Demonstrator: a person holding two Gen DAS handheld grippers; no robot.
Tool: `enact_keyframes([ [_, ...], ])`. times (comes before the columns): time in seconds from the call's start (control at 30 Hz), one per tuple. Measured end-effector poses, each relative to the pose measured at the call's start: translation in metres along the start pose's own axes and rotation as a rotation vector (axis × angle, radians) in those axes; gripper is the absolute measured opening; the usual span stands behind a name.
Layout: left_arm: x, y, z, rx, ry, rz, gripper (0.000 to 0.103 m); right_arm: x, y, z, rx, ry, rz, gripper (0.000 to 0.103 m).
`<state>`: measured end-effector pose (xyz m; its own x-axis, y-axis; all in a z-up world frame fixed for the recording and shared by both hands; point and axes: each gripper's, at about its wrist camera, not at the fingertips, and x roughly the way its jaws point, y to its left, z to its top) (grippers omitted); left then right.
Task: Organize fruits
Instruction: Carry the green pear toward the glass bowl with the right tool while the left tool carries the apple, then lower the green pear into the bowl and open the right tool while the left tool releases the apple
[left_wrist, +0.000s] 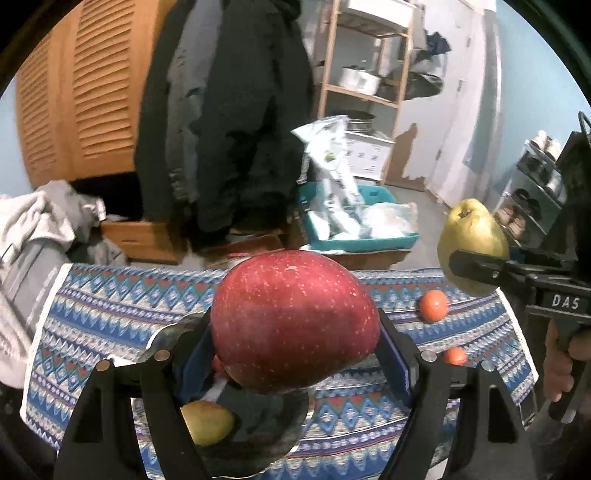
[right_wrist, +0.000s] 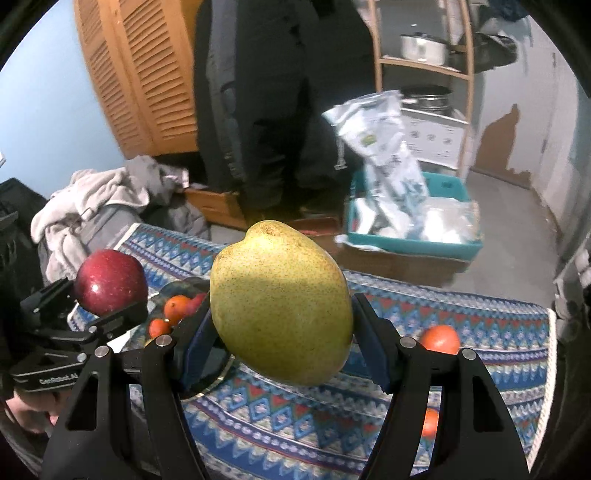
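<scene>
Apple (left_wrist: 295, 317) is clamped in the left gripper (left_wrist: 295, 343) above the bowl (left_wrist: 273, 435); pear (right_wrist: 280, 302) is clamped in the right gripper (right_wrist: 280, 339) right of the bowl.

Patterned cloth (right_wrist: 295, 417) under dark bowl (left_wrist: 258, 439) and loose oranges (left_wrist: 433, 305)

Dark bowl (left_wrist: 291, 417) largely behind apple (left_wrist: 295, 325)

Wardrobe: louvred wooden doors (right_wrist: 147, 74), left of dark coats (right_wrist: 273, 110).
Shelving: wooden rack (right_wrist: 424, 66), right of coats.
Wall: pale blue (right_wrist: 48, 110).
</scene>
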<state>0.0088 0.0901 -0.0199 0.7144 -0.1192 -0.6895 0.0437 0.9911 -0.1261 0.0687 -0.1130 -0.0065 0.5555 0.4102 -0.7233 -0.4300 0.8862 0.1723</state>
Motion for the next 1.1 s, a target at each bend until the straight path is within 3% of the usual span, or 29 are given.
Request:
enact_keyframes([
  [0.47,0.024,0.082,-0.034,-0.131,0.094,0.113,0.080,0.071,0.068,0.016,-0.059,0.103,0.109,0.070],
  [0.6,0.040,0.100,-0.049,-0.170,0.143,0.109,0.080,0.093,0.084,0.011,-0.072,0.147,0.128,0.070],
  [1.1,0.091,0.116,-0.082,-0.223,0.296,0.109,0.080,0.152,0.097,-0.026,-0.107,0.307,0.112,0.070],
])
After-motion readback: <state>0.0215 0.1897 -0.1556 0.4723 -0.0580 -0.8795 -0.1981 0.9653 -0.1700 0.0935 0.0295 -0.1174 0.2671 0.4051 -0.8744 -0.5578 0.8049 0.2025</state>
